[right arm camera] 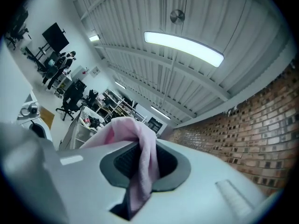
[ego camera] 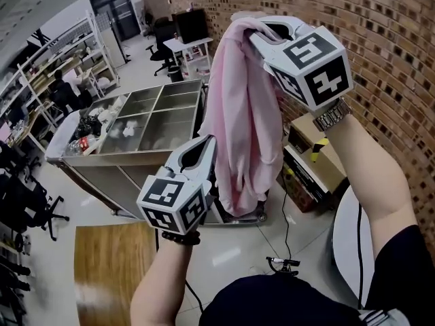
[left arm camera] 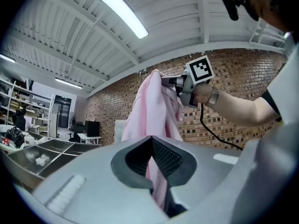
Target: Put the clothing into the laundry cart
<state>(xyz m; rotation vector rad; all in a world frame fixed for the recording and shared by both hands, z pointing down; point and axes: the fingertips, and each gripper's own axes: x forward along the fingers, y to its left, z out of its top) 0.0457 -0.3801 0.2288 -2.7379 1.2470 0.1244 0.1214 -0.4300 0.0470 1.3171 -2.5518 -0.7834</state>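
The pink garment (ego camera: 241,114) hangs in the air between both grippers, near the brick wall and just this side of the cart (ego camera: 122,156). The right gripper (ego camera: 255,32) is up high, its jaws clamped on a bunched top fold. The left gripper (ego camera: 204,147) sits lower, jaws pinched on the cloth partway down. I'd call this the carry step — lifted, but not yet over the cart. The next move calls for taking both hands out over the cart's open top, lowering the tail in first, then opening both jaws — with the hem kept off the rim.
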